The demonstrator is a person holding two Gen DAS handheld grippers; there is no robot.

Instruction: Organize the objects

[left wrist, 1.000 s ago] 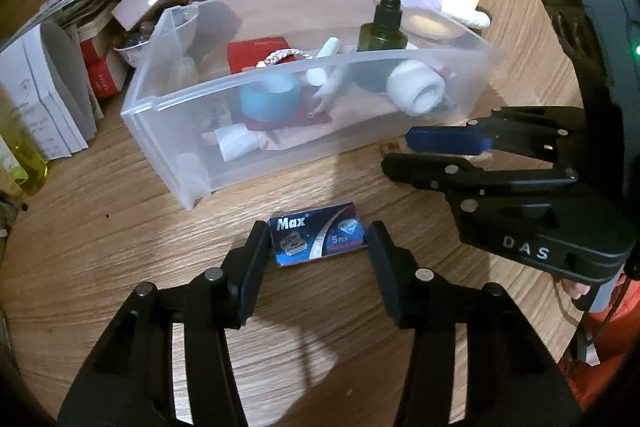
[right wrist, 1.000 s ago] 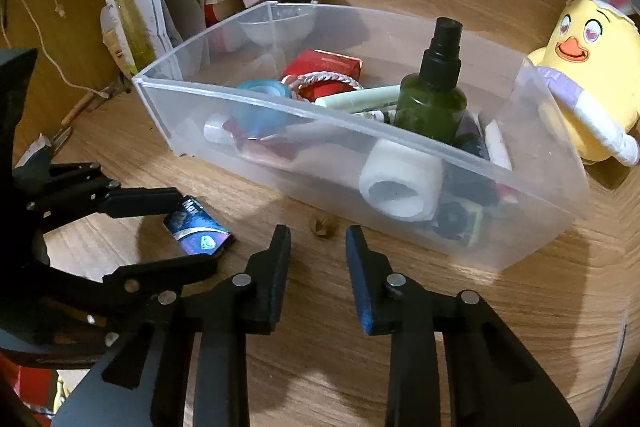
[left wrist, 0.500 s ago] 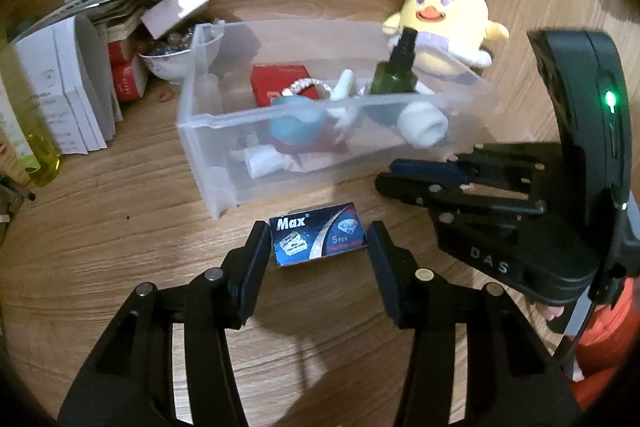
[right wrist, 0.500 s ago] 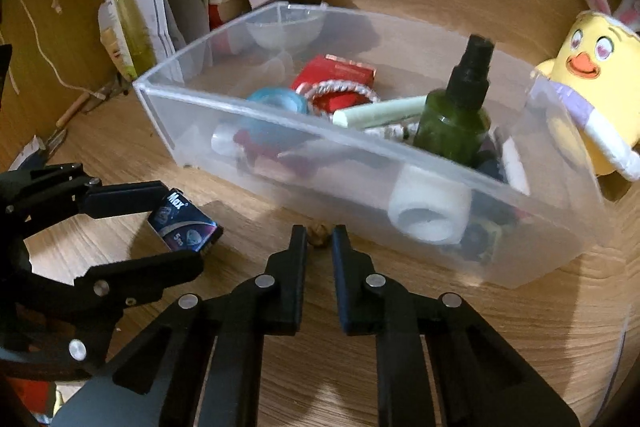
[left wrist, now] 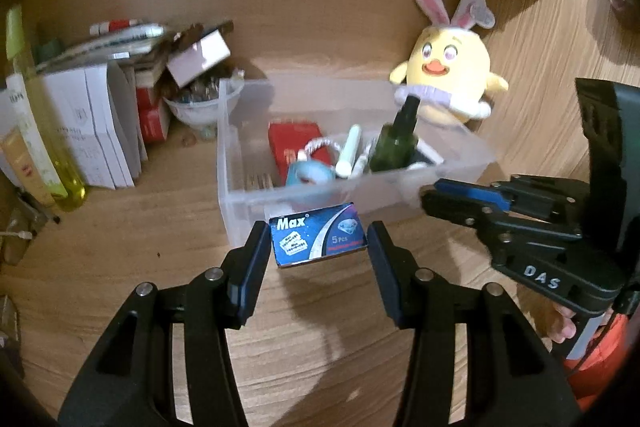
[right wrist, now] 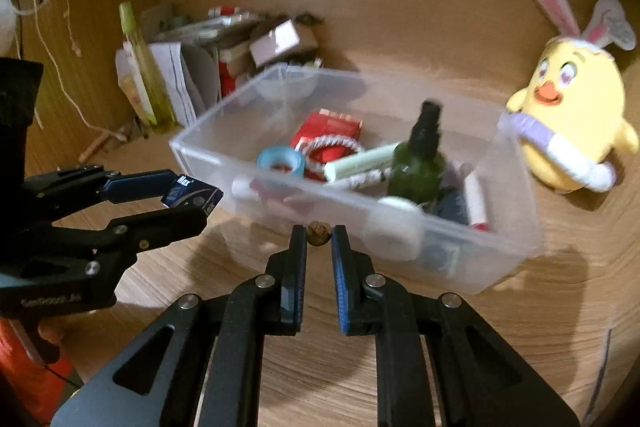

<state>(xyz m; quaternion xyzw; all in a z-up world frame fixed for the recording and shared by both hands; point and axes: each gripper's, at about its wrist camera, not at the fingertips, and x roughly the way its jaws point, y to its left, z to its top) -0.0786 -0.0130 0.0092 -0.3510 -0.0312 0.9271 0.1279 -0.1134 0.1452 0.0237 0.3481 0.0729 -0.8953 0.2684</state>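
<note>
My left gripper (left wrist: 318,241) is shut on a small blue "Max" box (left wrist: 318,235) and holds it in the air, just in front of the clear plastic bin (left wrist: 248,201). The box also shows in the right wrist view (right wrist: 192,195). My right gripper (right wrist: 319,234) is shut on a small brown nut-like object (right wrist: 319,233), lifted near the bin's front wall (right wrist: 480,251). The bin holds a green spray bottle (right wrist: 418,163), a red box (right wrist: 326,135), a blue tape roll (right wrist: 280,163), a white roll and tubes.
A yellow plush chick with bunny ears (left wrist: 450,67) stands behind the bin on the right. Papers, boxes, a white bowl (left wrist: 198,109) and a yellow-green bottle (left wrist: 36,131) crowd the back left. Coloured sticky notes hang on the wooden back wall.
The left gripper lifted the blue box off the table. The right gripper closed on the brown object and raised it. Both views tilted up toward the back wall.
</note>
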